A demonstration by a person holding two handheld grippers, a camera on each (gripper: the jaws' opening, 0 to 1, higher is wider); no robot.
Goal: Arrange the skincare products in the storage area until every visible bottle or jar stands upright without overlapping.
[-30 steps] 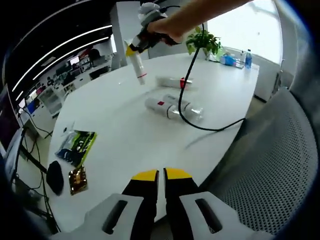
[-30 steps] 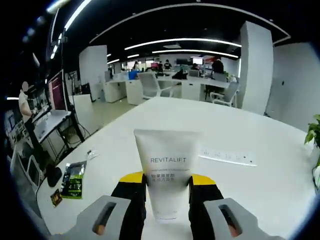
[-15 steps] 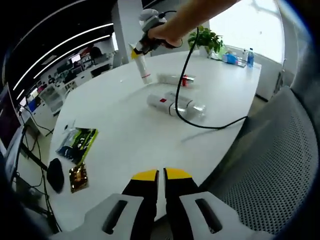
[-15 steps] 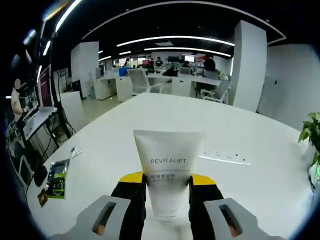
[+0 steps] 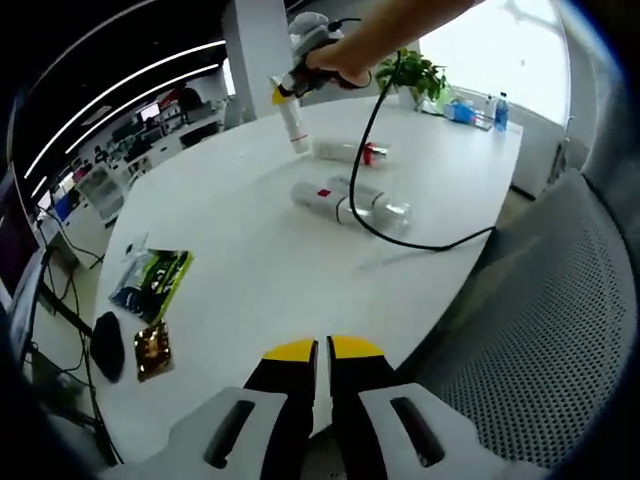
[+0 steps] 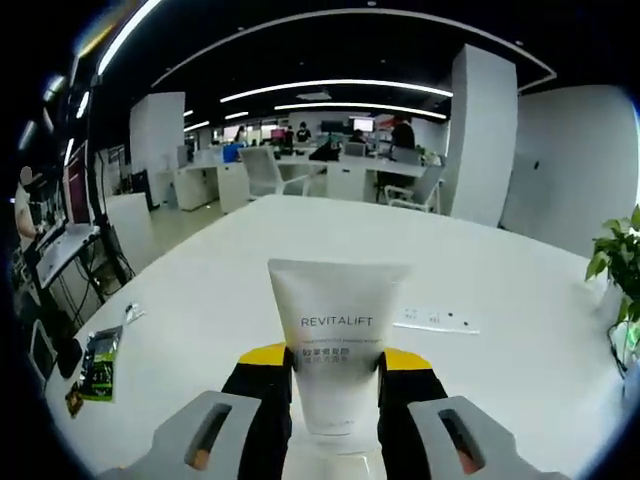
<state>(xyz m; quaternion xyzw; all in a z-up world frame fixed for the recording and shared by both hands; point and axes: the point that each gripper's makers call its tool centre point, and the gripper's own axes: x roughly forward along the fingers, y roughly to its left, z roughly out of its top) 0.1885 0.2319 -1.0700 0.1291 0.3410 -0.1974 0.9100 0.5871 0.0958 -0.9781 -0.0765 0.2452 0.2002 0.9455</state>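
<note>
In the right gripper view, the right gripper (image 6: 335,368) clenches a white Revitalift tube (image 6: 336,350) between its yellow-tipped jaws, the tube's crimped end pointing to twelve o'clock over a white table (image 6: 500,370). In the left gripper view, the left gripper (image 5: 320,350) rises at six o'clock with jaws pressed together on nothing. At twelve o'clock a hand (image 5: 338,62) holds the other gripper with the tube angled down at the tabletop. Just beyond centre, toward one o'clock, a white bottle (image 5: 322,196), a clear bottle (image 5: 378,209) and a red-capped tube (image 5: 348,152) lie flat, crossed by a black cable (image 5: 420,243). A green packet (image 5: 150,284) lies at nine o'clock.
</note>
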